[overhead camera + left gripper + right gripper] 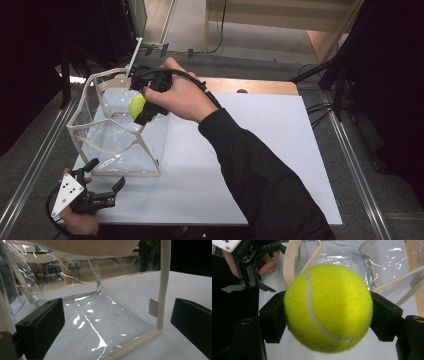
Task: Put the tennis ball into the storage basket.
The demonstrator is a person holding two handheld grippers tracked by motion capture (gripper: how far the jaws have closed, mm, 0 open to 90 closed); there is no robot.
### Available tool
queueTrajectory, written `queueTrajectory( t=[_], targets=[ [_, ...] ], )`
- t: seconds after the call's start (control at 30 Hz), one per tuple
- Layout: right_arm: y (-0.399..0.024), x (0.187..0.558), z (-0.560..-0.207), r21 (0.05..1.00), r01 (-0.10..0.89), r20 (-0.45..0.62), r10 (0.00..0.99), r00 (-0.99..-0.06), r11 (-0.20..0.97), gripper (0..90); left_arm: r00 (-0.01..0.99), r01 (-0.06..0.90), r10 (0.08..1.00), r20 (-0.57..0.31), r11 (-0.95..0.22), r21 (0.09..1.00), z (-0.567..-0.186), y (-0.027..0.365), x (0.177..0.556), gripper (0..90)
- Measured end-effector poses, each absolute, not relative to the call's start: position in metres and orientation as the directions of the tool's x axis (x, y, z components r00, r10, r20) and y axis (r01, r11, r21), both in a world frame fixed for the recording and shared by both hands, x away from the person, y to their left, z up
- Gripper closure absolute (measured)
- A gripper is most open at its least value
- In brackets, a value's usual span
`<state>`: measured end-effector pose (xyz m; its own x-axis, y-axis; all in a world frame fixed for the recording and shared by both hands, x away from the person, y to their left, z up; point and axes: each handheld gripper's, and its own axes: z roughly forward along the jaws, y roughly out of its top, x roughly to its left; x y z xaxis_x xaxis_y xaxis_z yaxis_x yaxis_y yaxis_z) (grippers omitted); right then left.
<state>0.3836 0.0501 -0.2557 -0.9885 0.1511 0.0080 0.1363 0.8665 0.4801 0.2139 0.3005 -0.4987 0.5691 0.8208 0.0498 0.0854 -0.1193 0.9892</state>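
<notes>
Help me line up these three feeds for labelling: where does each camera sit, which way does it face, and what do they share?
High view: above the person's side, facing forward and down on the white table; forearms, left gripper and right gripper show.
Left gripper view: rides the left gripper, looks between its open jaws at the clear bag.
Right gripper view: rides the right gripper, faces the gripped tennis ball, with the other hand beyond.
Shared: the bag.

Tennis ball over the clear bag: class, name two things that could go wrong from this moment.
1. The right gripper pinches the tennis ball only at its two sides, so the round, fuzzy ball might slip out.
2. The clear bag looks soft, with a sagging rim, and the left gripper is open beside it, not holding it. A ball let go off-centre could strike the rim or a strap and bounce onto the table.
</notes>
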Motion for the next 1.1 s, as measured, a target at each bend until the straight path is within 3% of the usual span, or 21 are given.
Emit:
queueTrajectory(
  t=[1.1],
  targets=[
    [0.087,0.394,-0.278,0.446,0.133,-0.024,0.16,-0.987,0.885,23.6,0.575,0.081,0.816,0.053,-0.121,0.989,-0.499,0.301,0.215,0.0]
  ],
)
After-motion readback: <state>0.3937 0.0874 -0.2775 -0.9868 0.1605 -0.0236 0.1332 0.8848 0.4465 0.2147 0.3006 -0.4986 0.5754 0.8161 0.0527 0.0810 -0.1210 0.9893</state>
